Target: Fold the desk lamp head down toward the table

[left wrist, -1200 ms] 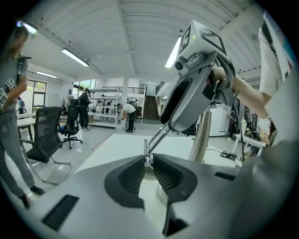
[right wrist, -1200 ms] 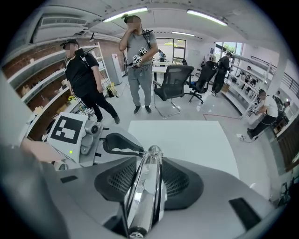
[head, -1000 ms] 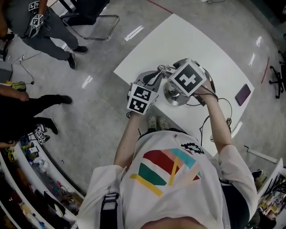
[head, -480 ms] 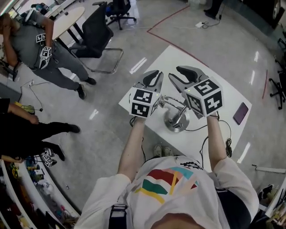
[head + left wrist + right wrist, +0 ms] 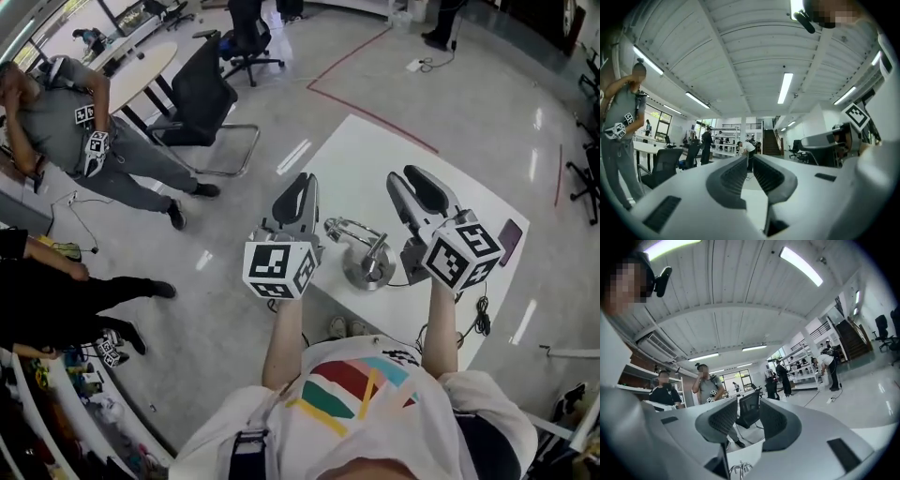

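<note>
A chrome desk lamp stands on the white table (image 5: 394,150), with its round base (image 5: 367,270) near the front edge and its ring-shaped head (image 5: 349,228) folded low to the left of the base. Both grippers are raised above the table and touch nothing. My left gripper (image 5: 302,180) is to the left of the lamp, its jaws open by a narrow gap (image 5: 750,158). My right gripper (image 5: 412,178) is to the right of it, open wider and empty (image 5: 749,401). A bit of the chrome lamp (image 5: 740,469) shows under the right jaws.
A dark phone (image 5: 509,242) lies at the table's right edge, and a black cable (image 5: 480,317) hangs off the front. An office chair (image 5: 211,94) and a person in grey (image 5: 66,122) are on the floor to the left.
Both grippers have lifted away from the lamp and moved apart to its two sides. The lamp stays on the table.
</note>
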`<action>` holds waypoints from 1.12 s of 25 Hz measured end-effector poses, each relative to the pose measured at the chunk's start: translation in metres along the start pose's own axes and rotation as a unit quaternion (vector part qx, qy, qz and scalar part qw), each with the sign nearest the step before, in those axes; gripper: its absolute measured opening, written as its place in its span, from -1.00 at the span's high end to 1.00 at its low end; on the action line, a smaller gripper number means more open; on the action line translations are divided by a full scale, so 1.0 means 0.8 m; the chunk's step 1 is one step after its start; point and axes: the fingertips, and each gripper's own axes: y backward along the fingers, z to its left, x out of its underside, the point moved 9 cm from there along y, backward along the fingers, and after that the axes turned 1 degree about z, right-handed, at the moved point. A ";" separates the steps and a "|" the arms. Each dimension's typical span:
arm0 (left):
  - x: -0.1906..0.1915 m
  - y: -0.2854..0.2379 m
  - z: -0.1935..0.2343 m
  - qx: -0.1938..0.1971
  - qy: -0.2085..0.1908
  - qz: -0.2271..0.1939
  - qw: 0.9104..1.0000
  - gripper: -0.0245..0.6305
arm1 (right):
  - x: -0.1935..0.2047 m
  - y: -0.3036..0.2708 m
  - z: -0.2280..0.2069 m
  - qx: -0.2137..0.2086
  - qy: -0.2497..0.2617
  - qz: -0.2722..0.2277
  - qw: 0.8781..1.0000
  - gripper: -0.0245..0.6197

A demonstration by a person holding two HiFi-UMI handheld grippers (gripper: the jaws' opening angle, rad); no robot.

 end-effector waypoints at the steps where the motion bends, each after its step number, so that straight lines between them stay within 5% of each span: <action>1: 0.006 -0.004 -0.002 0.001 -0.002 0.006 1.000 0.66 | 0.004 0.003 0.000 0.006 0.001 -0.006 1.000 0.46; 8: 0.036 -0.022 -0.028 0.045 -0.017 0.015 0.999 0.66 | 0.032 0.007 -0.010 -0.003 0.013 0.004 1.000 0.46; 16: 0.018 -0.025 -0.037 0.086 -0.061 -0.012 0.994 0.66 | 0.032 0.009 0.001 -0.013 0.070 0.029 0.997 0.46; 28: 0.018 -0.026 -0.030 0.051 0.016 -0.021 0.998 0.66 | 0.035 -0.006 0.001 -0.019 0.074 0.034 0.996 0.46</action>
